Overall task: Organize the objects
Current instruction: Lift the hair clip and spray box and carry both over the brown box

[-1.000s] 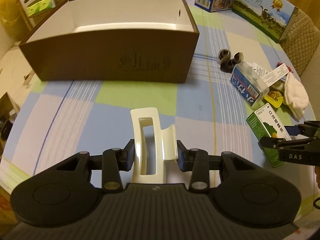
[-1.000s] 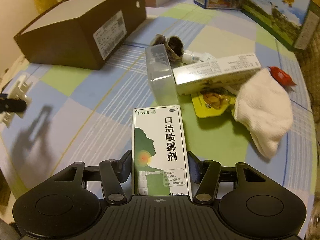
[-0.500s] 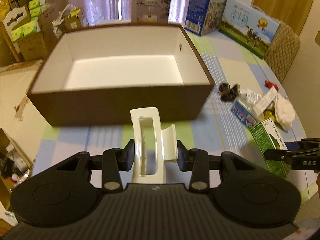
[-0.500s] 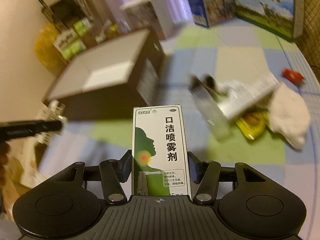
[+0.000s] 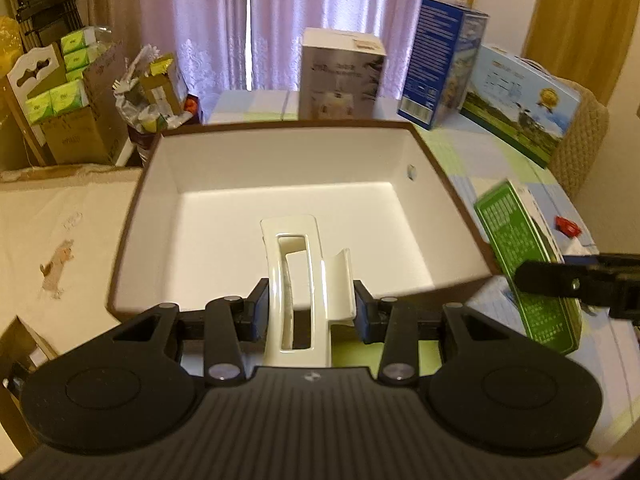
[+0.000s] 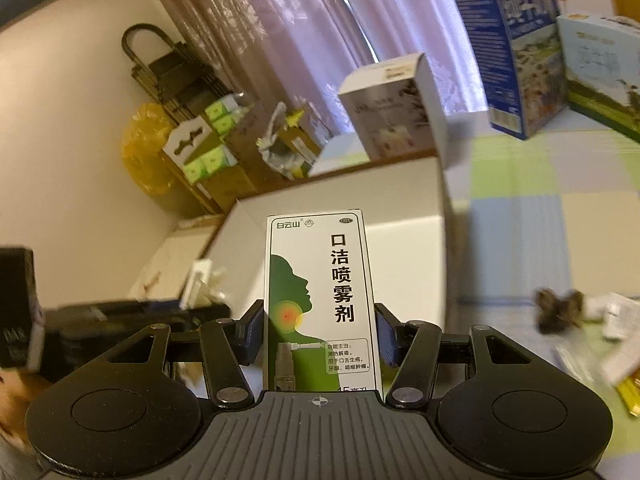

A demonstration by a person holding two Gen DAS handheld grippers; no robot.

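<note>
My left gripper (image 5: 310, 308) is shut on a cream plastic holder (image 5: 298, 280) and hangs over the near edge of the open brown box with a white inside (image 5: 452, 192). My right gripper (image 6: 318, 332) is shut on a green and white spray carton (image 6: 320, 300), raised beside the same brown box (image 6: 400, 208). From the left wrist, that spray carton (image 5: 520, 248) and the right gripper's black fingers (image 5: 560, 280) show at the box's right side. In the right wrist view the holder (image 6: 200, 284) and the left gripper (image 6: 120, 316) appear blurred at the left.
Tall cartons (image 5: 340, 76) (image 5: 444, 60) (image 5: 520, 100) stand behind the box on the checked tablecloth (image 6: 520, 184). A dark bundle (image 6: 558, 308), papers and a yellow packet (image 6: 632, 396) lie at the right. A small red item (image 5: 566, 226) sits near the table's right edge. Shelves and boxes crowd the left.
Both grippers rose and moved toward the brown box with their loads. The holder went from the tablecloth in front to above the box's near edge; the spray carton came up beside it.
</note>
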